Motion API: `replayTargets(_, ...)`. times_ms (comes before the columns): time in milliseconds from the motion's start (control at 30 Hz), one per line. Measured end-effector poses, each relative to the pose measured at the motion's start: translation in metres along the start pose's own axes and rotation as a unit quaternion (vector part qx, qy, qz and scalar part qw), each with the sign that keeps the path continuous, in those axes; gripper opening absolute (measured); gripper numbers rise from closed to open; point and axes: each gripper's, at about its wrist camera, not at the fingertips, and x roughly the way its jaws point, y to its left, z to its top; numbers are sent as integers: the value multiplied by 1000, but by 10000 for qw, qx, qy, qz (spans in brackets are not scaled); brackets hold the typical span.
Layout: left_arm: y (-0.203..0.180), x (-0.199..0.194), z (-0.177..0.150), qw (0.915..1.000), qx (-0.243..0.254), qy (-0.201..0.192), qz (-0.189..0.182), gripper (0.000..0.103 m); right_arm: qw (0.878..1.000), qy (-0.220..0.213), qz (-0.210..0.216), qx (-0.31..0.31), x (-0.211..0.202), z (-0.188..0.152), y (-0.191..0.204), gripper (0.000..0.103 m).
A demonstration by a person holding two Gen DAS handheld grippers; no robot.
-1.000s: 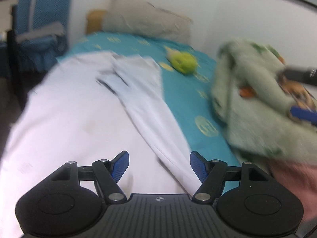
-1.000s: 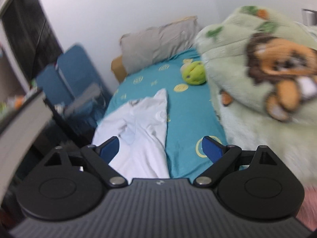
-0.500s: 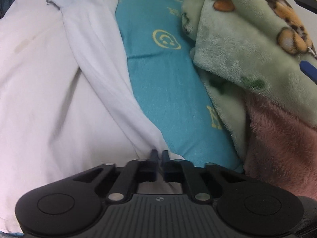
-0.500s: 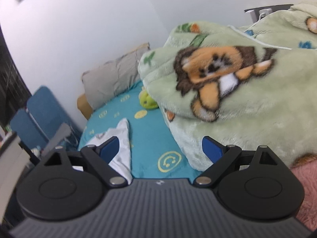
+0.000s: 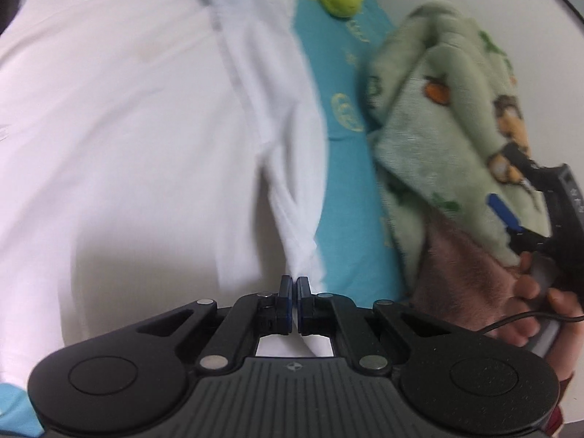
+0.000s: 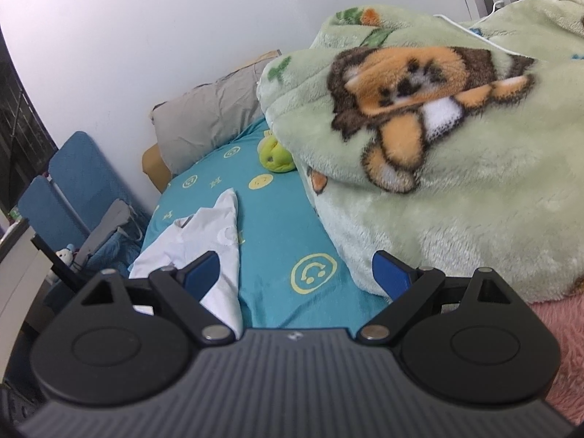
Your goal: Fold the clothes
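Clenched, my left gripper point(image 5: 294, 284) pinched the near corner of the white shirt point(image 5: 146, 109) lying on the teal bedsheet point(image 6: 277, 226); my right gripper point(image 6: 296, 273) gaped wide, grasping nothing.

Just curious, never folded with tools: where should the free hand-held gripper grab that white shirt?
Probably the far sleeve tip of the white shirt, coming from the teal sheet side: it lies flat and pointed, clear of the green blanket. The left hand-held gripper already pinches the near edge; the right hand-held gripper is open.
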Motion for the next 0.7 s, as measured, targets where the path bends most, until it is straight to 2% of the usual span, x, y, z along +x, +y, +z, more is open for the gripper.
replayTargets(67,11,4,-3,9998,66,-75,166,3,9999,83,-7,-89,3,-1,2,92)
replayTargets(133,24,5,-7,9999,-104,-106,17,3,9997,175,-6,-152,6,-2,5,92)
replayTargets(167,28,5,-8,9997,-199,-116,-80,8,9996,215,-6,-173,7,-3,6,92)
replayTargets(267,31,6,-11,9996,-192,-172,-115,33,9991,295,-40,-288,10,-5,10,92)
replayTargets(367,22,10,-16,9995,101,-242,186,45,9984,350,-95,-435,13,-7,15,92)
replayTargets(567,4,18,-26,9938,687,-380,785,46,9951,557,-40,-813,19,-19,31,92)
replayTargets(700,-9,23,-33,9860,1075,-471,1182,44,9912,967,557,-709,34,-29,47,91)
